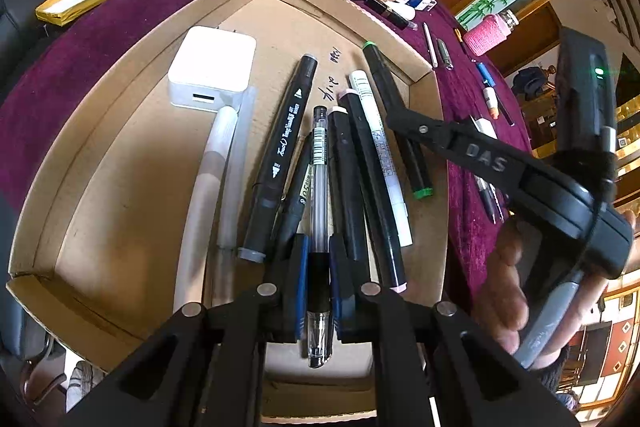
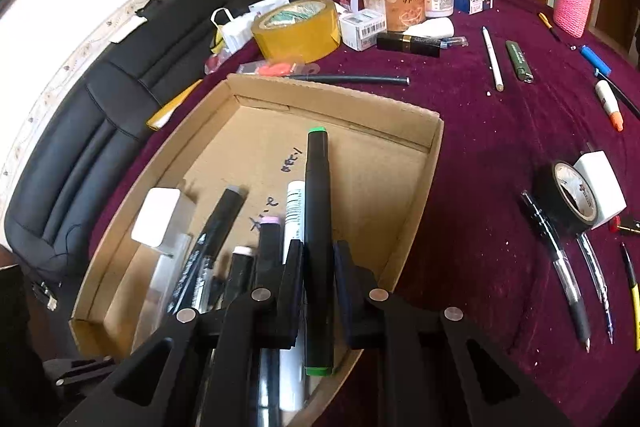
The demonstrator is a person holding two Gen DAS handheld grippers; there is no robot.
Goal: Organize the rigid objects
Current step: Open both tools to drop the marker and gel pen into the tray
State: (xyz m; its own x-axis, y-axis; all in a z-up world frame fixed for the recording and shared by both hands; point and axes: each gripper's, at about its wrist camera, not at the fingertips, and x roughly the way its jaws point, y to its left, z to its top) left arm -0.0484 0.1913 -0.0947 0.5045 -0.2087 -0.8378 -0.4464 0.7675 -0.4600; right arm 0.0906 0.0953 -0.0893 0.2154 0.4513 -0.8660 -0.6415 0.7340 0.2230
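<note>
Fingers of the left gripper (image 1: 319,291) are clamped on a clear-barrelled gel pen with a black grip (image 1: 319,187), held above the shallow brown cardboard tray (image 1: 120,131) on the purple-clothed table (image 2: 500,155). The right gripper (image 2: 319,291) pinches a black marker with green end caps (image 2: 318,227) over the tray's right side, beside other markers and a white square charger (image 1: 212,67).

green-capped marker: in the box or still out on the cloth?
Over the box, not loose on the cloth. The right gripper is shut on the green-capped marker, above the cardboard box near its right wall; resting or hovering, cannot tell.
</note>
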